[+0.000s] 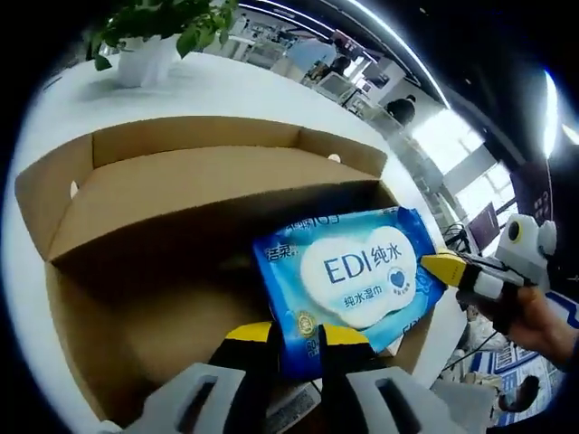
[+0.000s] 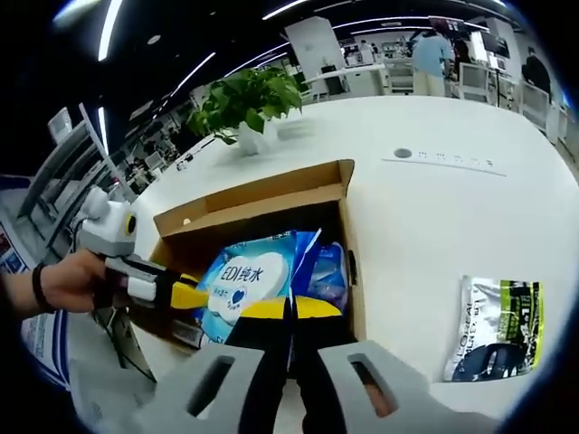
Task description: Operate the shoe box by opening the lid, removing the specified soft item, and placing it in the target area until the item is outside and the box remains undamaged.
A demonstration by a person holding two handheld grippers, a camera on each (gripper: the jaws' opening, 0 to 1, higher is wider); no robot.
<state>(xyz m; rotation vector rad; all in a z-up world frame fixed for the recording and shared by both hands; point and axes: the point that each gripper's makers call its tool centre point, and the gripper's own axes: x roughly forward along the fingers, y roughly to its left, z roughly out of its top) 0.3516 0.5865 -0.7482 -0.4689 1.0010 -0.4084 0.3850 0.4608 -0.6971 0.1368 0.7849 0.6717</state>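
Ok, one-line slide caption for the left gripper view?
Left gripper grips blue wet-wipes pack over open brown cardboard box.

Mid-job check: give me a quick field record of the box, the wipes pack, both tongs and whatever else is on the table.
box: cardboard box, lid open, on white table
wipes: blue pack inside box, tilted
left tongs: closed on the pack's near edge
right tongs: closed on the pack's edge at the box's near side
other item: green-and-dark pouch flat on table, outside box
plant: potted plant beyond box
damage: none visible
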